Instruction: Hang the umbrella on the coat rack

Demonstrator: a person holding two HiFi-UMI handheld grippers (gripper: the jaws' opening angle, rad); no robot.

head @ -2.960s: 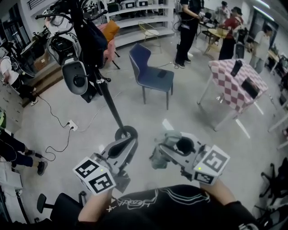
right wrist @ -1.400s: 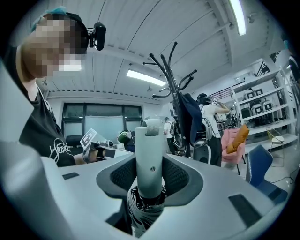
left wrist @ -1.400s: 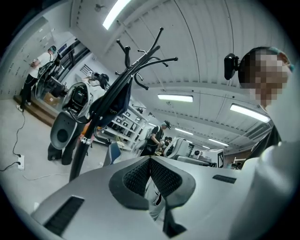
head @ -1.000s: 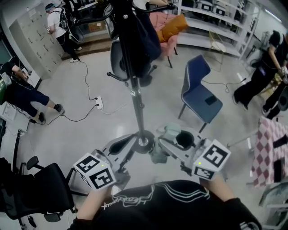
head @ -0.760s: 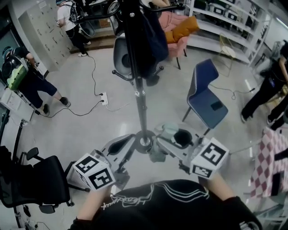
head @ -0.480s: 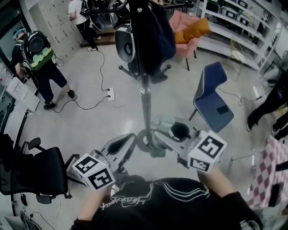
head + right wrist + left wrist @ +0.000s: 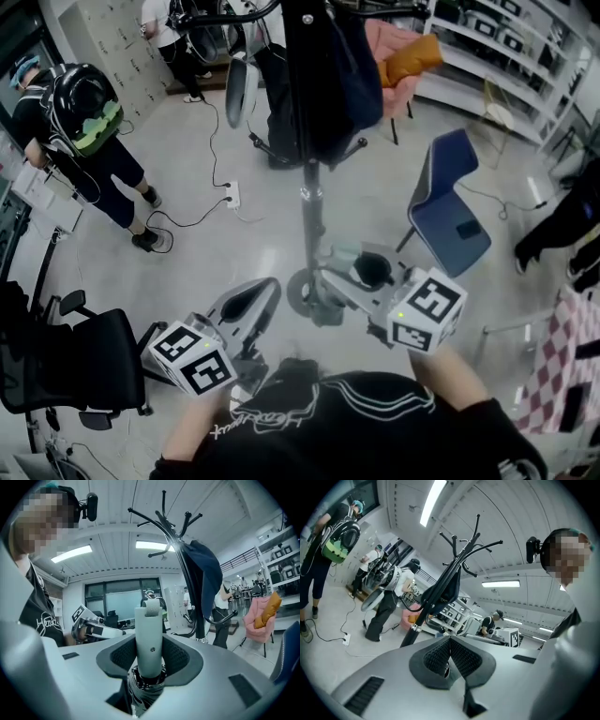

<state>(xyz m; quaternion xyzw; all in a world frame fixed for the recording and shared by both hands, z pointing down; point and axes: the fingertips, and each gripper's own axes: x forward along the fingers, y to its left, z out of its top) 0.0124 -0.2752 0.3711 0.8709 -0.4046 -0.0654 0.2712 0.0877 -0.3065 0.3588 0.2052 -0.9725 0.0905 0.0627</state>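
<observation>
Umbrella [image 7: 148, 637], folded, stands upright between the jaws of the right gripper [image 7: 149, 656], its pale grey-green handle topped by a strap loop. The pads press on the handle from both sides, so the jaws sit partly spread around it. This gripper is held near the coat rack [image 7: 312, 202], low beside its pole. The left gripper [image 7: 450, 654] has its pads pressed together on nothing. A dark garment [image 7: 342, 75] hangs on the rack.

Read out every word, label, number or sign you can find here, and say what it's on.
No text reads with certainty.
White script on the black shirt: warped, illegible.
Small round mark on the umbrella handle: too small to read.
Left marker cube and right marker cube: square patterns only, no letters.
</observation>
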